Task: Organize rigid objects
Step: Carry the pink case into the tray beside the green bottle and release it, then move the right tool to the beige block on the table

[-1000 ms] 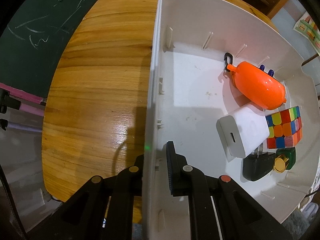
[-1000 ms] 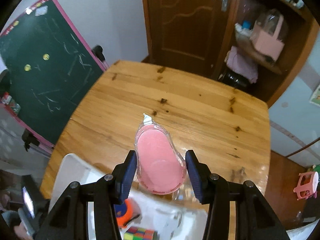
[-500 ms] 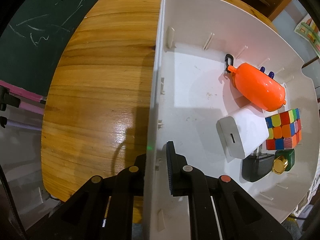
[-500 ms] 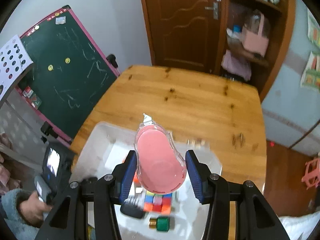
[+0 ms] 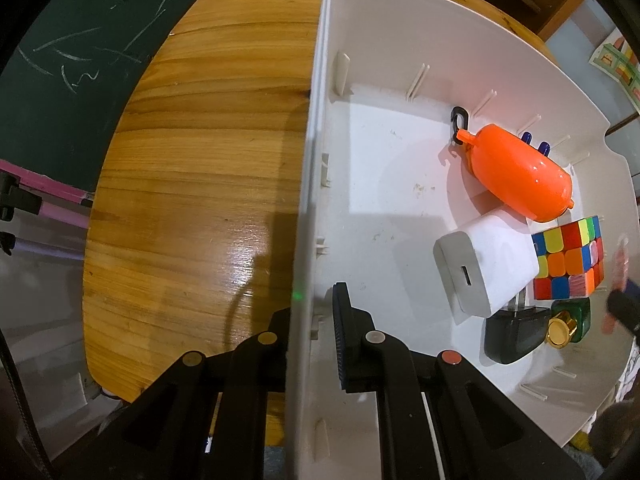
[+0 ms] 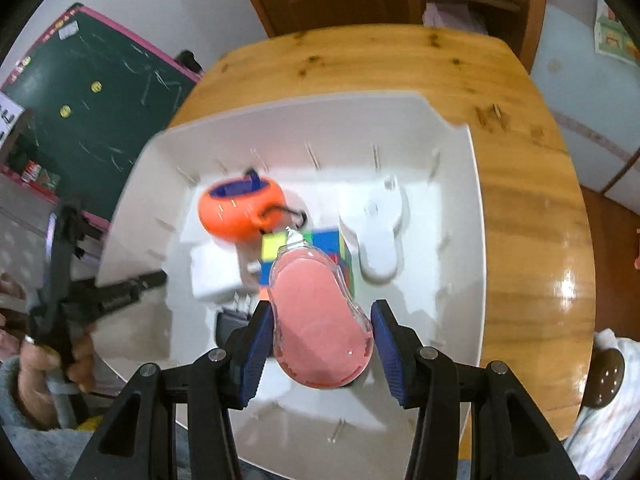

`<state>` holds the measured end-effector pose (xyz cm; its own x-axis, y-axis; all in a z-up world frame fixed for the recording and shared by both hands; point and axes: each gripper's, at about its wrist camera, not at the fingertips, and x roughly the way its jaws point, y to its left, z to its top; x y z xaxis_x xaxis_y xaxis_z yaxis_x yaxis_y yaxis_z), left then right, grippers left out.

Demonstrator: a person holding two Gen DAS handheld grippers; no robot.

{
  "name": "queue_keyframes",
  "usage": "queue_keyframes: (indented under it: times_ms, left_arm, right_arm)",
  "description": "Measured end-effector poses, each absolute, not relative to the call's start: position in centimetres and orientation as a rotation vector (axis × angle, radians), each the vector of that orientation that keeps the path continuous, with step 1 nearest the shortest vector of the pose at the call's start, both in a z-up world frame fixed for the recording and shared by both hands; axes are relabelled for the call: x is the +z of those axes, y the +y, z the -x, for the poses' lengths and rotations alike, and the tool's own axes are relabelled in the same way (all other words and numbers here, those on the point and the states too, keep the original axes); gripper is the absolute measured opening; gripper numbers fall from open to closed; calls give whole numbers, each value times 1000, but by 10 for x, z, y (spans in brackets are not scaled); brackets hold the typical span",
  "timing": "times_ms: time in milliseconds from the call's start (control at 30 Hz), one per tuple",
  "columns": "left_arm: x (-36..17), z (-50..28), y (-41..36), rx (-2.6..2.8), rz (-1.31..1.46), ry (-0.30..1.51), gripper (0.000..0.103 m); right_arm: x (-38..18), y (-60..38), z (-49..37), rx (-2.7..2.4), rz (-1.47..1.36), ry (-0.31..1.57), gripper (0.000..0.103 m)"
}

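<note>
Above white bin (image 6: 476,216) | right gripper (image 6: 318,344) clamps glossy pink clear-shelled case (image 6: 320,320) | left gripper (image 5: 310,320) pinches bin wall

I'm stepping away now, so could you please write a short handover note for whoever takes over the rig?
Left gripper: shut on the near wall of the white bin, steadying it on the wooden table.
Right gripper: shut on a pink correction tape dispenser, above the bin.
Done, in the bin: orange case, white charger, Rubik's cube, black adapter, green bottle with gold cap, a white item.
Left: set the dispenser down in a free spot, likely the near right, and release.
</note>
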<state>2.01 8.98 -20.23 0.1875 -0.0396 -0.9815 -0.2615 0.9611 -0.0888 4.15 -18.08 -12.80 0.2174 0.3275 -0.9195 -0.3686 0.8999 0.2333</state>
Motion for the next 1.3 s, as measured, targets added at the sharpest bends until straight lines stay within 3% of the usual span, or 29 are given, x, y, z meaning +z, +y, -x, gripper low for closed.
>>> queue_keyframes:
  times_ms: [233,400,1300]
  left_arm:
    - [-202,-19,88,154,247,1375,11]
    - [-201,-20,84,155,235,1379,11]
    - [-200,-23,83,156,237,1382,12]
  right_arm:
    - [-141,-170,-25,409,200,1233,53]
    - [-128,-173,-16,398,185,1139,67]
    - [-121,-178,-18,432,93,1096,68]
